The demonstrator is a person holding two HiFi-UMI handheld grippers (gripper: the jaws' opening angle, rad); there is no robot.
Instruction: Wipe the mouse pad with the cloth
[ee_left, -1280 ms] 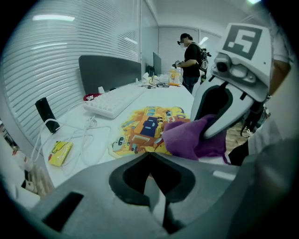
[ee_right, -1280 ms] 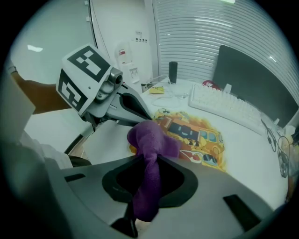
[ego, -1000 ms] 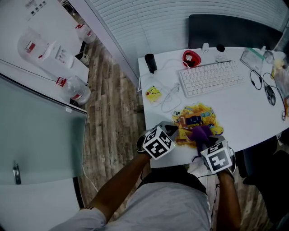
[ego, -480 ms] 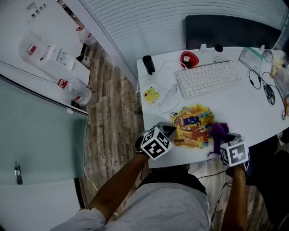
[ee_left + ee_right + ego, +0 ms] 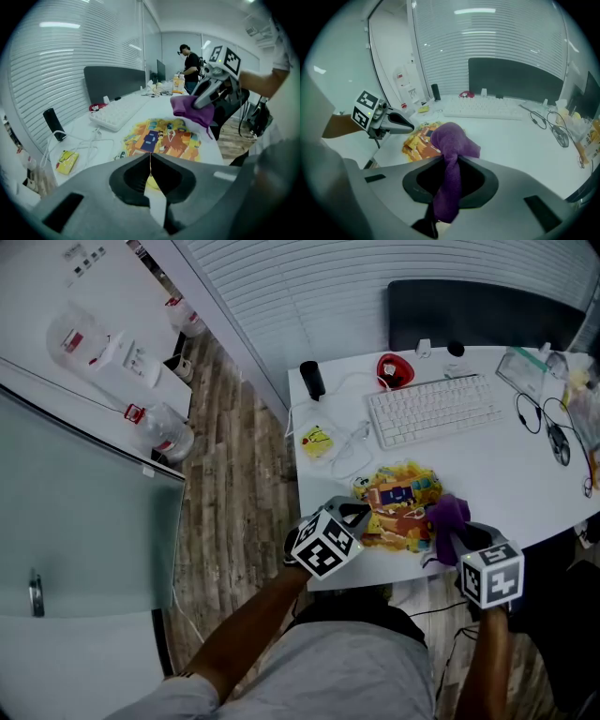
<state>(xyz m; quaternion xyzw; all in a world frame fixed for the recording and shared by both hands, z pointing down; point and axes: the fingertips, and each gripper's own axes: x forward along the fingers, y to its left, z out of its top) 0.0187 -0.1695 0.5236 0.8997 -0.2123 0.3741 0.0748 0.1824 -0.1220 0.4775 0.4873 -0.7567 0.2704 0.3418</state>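
My left gripper (image 5: 150,162): fingers pressed together, tips over the near left edge of the mouse pad (image 5: 398,502). I can't tell if they nip the pad itself. My right gripper (image 5: 449,174): fingers pinching the purple cloth (image 5: 448,514), which is bunched, its top flopping past the tips and its tail hanging back between them. The cloth is at the pad's right edge, apparently lifted just above it. The pad lies flat on the white tabletop (image 5: 497,465), near the keyboard (image 5: 433,407).
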